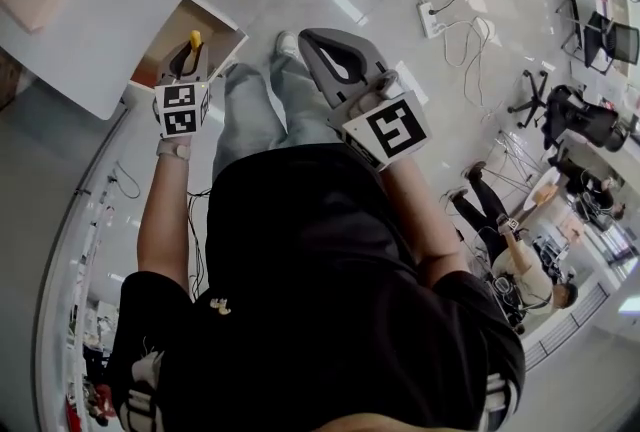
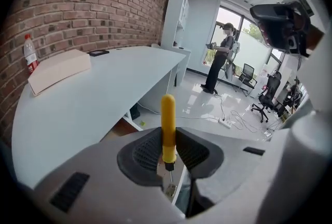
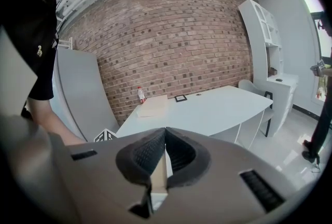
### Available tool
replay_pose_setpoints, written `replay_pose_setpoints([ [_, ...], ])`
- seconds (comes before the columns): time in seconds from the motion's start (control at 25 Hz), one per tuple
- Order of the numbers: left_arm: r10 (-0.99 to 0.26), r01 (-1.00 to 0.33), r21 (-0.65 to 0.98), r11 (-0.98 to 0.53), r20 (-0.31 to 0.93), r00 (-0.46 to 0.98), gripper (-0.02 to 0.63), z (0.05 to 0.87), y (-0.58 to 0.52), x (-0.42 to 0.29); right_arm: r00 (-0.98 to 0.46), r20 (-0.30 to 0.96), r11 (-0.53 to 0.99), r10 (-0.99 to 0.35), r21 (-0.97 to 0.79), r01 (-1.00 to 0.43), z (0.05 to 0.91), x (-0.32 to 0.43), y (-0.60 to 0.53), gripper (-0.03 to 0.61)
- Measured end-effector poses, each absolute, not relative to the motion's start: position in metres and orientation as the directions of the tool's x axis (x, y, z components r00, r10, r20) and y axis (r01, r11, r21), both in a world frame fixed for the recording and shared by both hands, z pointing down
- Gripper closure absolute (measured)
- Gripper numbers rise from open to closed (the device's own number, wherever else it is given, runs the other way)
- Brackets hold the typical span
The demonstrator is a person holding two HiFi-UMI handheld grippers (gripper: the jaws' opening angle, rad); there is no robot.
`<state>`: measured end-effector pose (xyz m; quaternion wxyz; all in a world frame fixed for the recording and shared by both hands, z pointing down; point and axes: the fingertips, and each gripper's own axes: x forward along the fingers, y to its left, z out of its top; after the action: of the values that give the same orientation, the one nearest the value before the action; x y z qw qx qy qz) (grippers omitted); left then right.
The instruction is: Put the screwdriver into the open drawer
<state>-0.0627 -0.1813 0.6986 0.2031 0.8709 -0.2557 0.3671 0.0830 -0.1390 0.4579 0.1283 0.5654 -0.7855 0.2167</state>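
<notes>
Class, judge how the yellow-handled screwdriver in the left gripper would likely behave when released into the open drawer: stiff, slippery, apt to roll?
Probably stiff: the screwdriver stands straight in the left gripper without sagging. Its smooth, round handle looks apt to roll, and perhaps to slip. It seems light, since a narrow pinch holds it upright.

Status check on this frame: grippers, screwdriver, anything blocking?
Left gripper shut on screwdriver. Right gripper shut, empty. Screwdriver at the open drawer, not released. No obstruction seen.

Black short-sleeved shirt [image 1: 330, 260], pale grey trousers [image 1: 250, 115]; grey left tongs [image 2: 168, 137] and right tongs [image 3: 165, 135] bear black-and-white marker cubes [image 1: 180, 108]
</notes>
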Motion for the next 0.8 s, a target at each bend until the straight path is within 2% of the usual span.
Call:
replay_pose_setpoints([
  [0.8, -0.184, -0.615, 0.153, -0.774, 0.875, 0.449, 0.531, 0.882, -0.19, -0.078, -0.284, 0.564, 0.196, -0.775, -0.213, -0.957, 0.548, 0.076, -0.121, 0.568],
])
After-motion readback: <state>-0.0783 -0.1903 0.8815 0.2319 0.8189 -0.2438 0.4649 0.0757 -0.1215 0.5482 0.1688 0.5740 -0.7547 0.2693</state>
